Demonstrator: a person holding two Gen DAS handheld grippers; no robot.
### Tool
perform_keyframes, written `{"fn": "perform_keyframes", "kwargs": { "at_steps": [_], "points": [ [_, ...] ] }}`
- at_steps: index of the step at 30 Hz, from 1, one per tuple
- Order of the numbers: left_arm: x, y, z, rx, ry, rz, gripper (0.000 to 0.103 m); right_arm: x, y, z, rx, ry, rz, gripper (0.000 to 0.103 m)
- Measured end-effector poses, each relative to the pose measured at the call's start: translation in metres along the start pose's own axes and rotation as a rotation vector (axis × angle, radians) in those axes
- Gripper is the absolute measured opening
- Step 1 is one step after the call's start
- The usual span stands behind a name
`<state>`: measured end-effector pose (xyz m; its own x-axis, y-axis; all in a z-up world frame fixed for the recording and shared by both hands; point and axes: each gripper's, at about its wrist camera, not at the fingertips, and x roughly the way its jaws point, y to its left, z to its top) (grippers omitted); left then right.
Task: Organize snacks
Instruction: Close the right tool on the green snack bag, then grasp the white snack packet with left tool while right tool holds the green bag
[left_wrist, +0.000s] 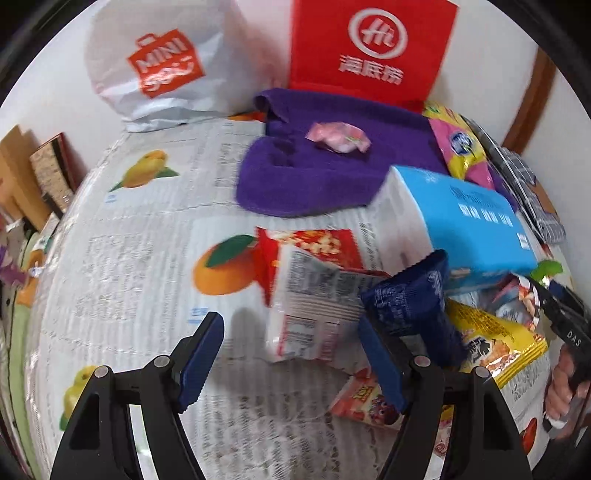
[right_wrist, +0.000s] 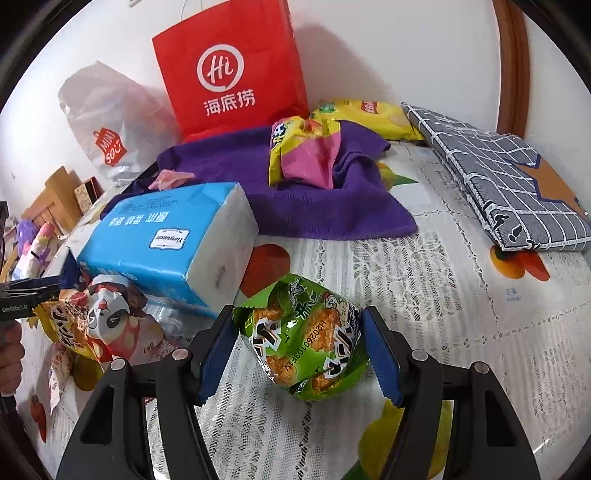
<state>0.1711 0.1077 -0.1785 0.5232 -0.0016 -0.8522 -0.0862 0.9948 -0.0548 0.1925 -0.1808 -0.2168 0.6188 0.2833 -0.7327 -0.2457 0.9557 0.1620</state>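
Observation:
My left gripper (left_wrist: 291, 363) is open over the fruit-print tablecloth (left_wrist: 140, 266). A white and red snack packet (left_wrist: 314, 295) lies between and beyond its fingers, and a dark blue packet (left_wrist: 413, 306) leans by the right finger. A yellow packet (left_wrist: 495, 339) and a small red packet (left_wrist: 365, 398) lie to the right. My right gripper (right_wrist: 299, 354) has its jaws on both sides of a green snack bag (right_wrist: 306, 343). A pink candy (left_wrist: 338, 138) rests on the purple towel (left_wrist: 332, 173). A panda packet (right_wrist: 110, 321) lies to the left.
A blue tissue pack (right_wrist: 173, 240) stands mid-table. A red paper bag (right_wrist: 229, 70) and a white plastic bag (left_wrist: 162, 62) stand at the back wall. A yellow-pink snack bag (right_wrist: 303, 151), a yellow chip bag (right_wrist: 369, 114) and a folded checked cloth (right_wrist: 498, 181) lie at the right.

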Motion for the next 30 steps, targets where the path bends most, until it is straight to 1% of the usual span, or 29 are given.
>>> {"fn": "perform_keyframes", "kwargs": {
  "at_steps": [1,2,3,6,9,10,11,12,13,14,16,17,19,20,21,23,24,26,27,30],
  "points": [
    [0.002,-0.003,-0.001,0.008,0.002,-0.001,0.077,0.000,0.001,0.000,-0.006,0.001,0.001,0.067],
    [0.001,-0.005,-0.001,0.007,-0.023,0.004,0.082,0.000,0.002,0.000,-0.014,0.002,0.002,0.067],
    [0.001,-0.006,-0.002,0.010,-0.031,0.007,0.084,0.000,0.003,0.000,-0.017,0.003,0.001,0.067],
    [0.002,-0.007,-0.002,0.014,-0.052,0.008,0.085,0.000,0.003,-0.001,-0.016,0.004,0.005,0.067],
    [0.004,-0.005,-0.003,0.004,-0.070,-0.018,0.085,0.000,0.003,-0.001,-0.016,0.005,0.006,0.067],
    [0.004,-0.005,-0.003,0.004,-0.075,-0.022,0.083,0.000,0.003,-0.001,-0.017,0.006,0.005,0.067],
    [0.003,-0.004,-0.004,0.012,-0.079,-0.030,0.069,0.000,0.003,-0.001,-0.018,0.006,0.004,0.067],
    [0.003,-0.003,-0.004,0.022,-0.066,-0.021,0.055,0.000,0.003,-0.001,-0.017,0.006,0.003,0.067],
    [0.004,-0.001,-0.004,0.024,-0.054,0.004,0.055,0.000,0.003,-0.002,-0.014,0.006,0.006,0.067],
    [0.003,0.003,-0.005,0.018,-0.061,0.015,0.055,0.000,0.003,-0.001,-0.010,0.007,0.010,0.067],
    [0.003,0.011,-0.007,-0.002,-0.058,0.021,0.055,0.000,0.003,-0.001,-0.008,0.007,0.013,0.067],
    [0.003,0.014,-0.007,-0.007,-0.053,0.011,0.055,0.000,0.003,-0.001,-0.009,0.008,0.011,0.067],
    [0.005,0.016,-0.009,-0.013,-0.061,0.002,0.062,0.001,0.004,-0.001,-0.015,0.011,0.004,0.067],
    [0.006,0.015,-0.009,-0.010,-0.063,0.015,0.071,0.001,0.005,-0.001,-0.018,0.012,0.002,0.068],
    [0.007,0.013,-0.010,-0.008,-0.067,0.025,0.076,0.001,0.005,-0.001,-0.018,0.013,0.002,0.068],
    [0.010,0.006,-0.012,0.016,-0.086,0.056,0.077,0.001,0.004,-0.001,-0.014,0.013,0.007,0.068],
    [0.011,0.003,-0.013,0.027,-0.099,0.069,0.068,0.001,0.003,-0.001,-0.012,0.014,0.009,0.068],
    [0.007,0.001,-0.014,0.038,-0.119,0.067,0.050,0.002,0.001,-0.001,-0.008,0.016,0.016,0.068],
    [0.007,0.001,-0.014,0.036,-0.120,0.073,0.047,0.002,0.001,-0.001,-0.007,0.016,0.017,0.068],
    [0.008,0.003,-0.015,0.032,-0.140,0.065,0.046,0.003,0.001,-0.001,-0.008,0.017,0.015,0.068]
  ]
}}
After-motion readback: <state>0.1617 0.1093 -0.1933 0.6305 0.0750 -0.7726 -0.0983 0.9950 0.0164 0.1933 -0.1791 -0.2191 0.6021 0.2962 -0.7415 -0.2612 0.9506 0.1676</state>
